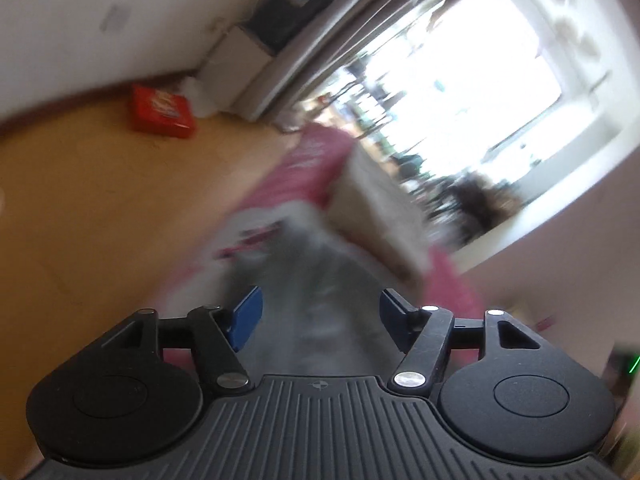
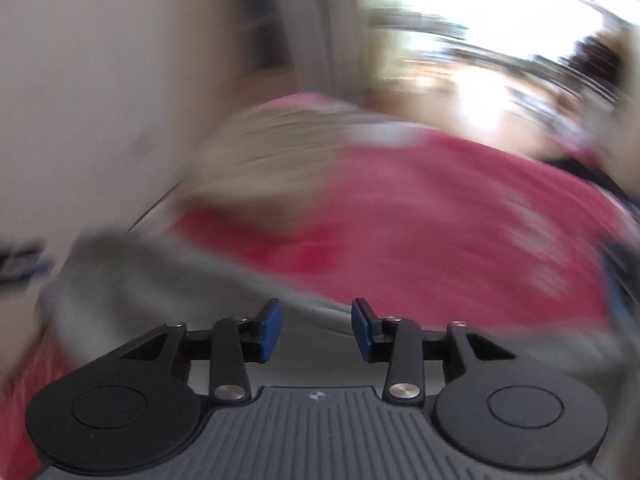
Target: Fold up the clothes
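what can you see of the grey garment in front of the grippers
The grey garment looks like soft, plain, mid-grey cloth, heavily blurred, so no seams or print can be made out. In the right wrist view it lies spread over the pink bedding, reaching under the open right gripper. In the left wrist view it runs forward between the open left gripper fingers. Whether either gripper touches it cannot be told.

The left gripper (image 1: 320,316) is matt black plastic with blue pads (image 1: 245,316) and shiny metal rivets; the grey garment (image 2: 160,280), blurred, looks like soft cloth; the floor (image 1: 80,208) is smooth wood.
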`<state>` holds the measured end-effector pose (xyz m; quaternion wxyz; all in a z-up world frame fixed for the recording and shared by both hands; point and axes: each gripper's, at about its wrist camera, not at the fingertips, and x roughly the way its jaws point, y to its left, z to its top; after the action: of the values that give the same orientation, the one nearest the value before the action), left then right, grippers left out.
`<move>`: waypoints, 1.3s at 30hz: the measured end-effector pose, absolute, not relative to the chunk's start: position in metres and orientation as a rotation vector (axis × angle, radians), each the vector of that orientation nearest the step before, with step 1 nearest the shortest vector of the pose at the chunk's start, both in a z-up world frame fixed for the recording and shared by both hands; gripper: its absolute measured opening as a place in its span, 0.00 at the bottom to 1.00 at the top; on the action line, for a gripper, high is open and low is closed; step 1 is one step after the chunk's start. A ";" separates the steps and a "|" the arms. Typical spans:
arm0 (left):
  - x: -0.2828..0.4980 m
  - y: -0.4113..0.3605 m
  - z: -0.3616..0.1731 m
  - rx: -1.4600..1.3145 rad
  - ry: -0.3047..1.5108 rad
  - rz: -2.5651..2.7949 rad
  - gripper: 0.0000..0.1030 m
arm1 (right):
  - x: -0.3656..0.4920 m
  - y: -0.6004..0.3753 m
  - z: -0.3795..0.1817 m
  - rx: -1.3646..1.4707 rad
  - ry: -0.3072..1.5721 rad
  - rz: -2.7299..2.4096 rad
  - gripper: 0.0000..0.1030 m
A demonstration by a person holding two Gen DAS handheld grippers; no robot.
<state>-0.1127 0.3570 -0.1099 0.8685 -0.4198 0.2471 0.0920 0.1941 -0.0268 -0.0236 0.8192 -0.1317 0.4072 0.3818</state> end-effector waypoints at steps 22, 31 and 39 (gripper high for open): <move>-0.133 0.351 -0.143 -0.900 0.552 0.208 0.29 | 0.170 0.144 -0.061 -0.833 0.725 1.004 0.08; -0.129 0.347 -0.144 -0.814 0.579 0.227 0.35 | 0.182 0.165 -0.125 -0.949 0.671 0.895 0.20; -0.132 0.353 -0.144 -0.864 0.574 0.255 0.40 | 0.203 0.070 -0.101 -0.338 0.862 0.695 0.49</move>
<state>-0.1321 0.3532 -0.1440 0.8608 -0.4117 0.2736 0.1214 0.2028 0.0702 -0.1005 0.8370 -0.1599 0.4074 0.3285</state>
